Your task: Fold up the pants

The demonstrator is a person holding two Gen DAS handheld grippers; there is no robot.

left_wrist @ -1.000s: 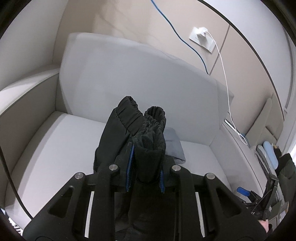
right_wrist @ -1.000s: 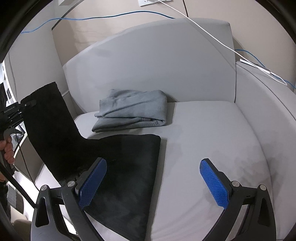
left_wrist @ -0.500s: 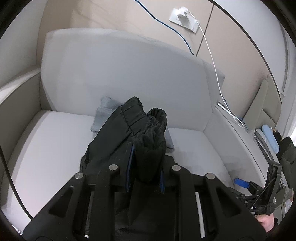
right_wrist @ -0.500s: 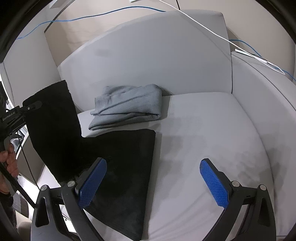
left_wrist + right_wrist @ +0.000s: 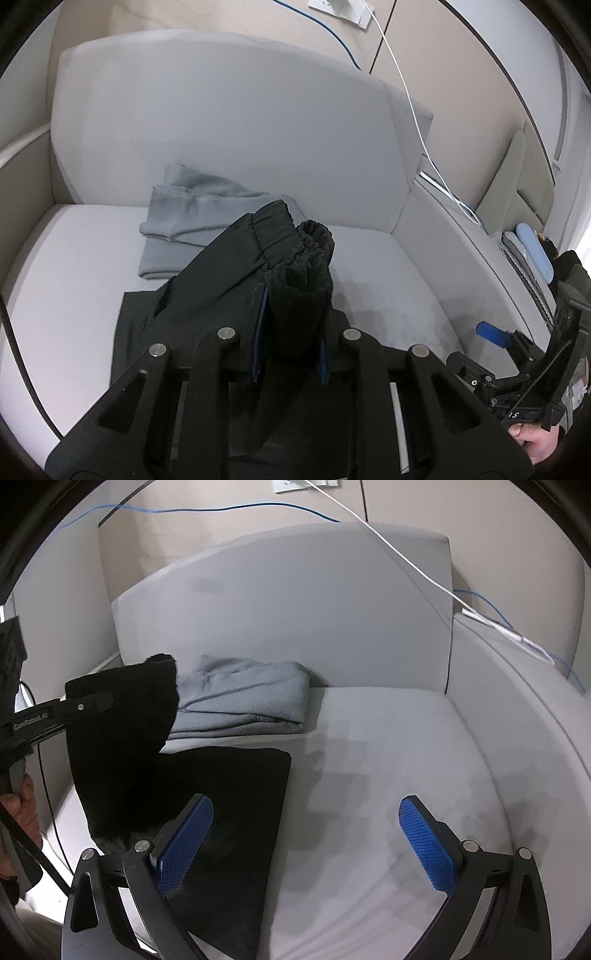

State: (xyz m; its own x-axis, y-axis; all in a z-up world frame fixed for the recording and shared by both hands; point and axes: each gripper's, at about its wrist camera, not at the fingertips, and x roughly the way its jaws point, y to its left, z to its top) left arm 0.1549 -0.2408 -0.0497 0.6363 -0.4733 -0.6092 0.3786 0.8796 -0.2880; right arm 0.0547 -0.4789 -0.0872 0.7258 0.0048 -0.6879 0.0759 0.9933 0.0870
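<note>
Black ribbed-waistband pants [image 5: 295,266] bunched in the left gripper [image 5: 290,350] over a grey cushion [image 5: 388,775].

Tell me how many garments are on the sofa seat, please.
2. The black pants lie at the front of the seat, one end lifted by the left gripper. The folded grey garment rests behind them, against the backrest.
</note>
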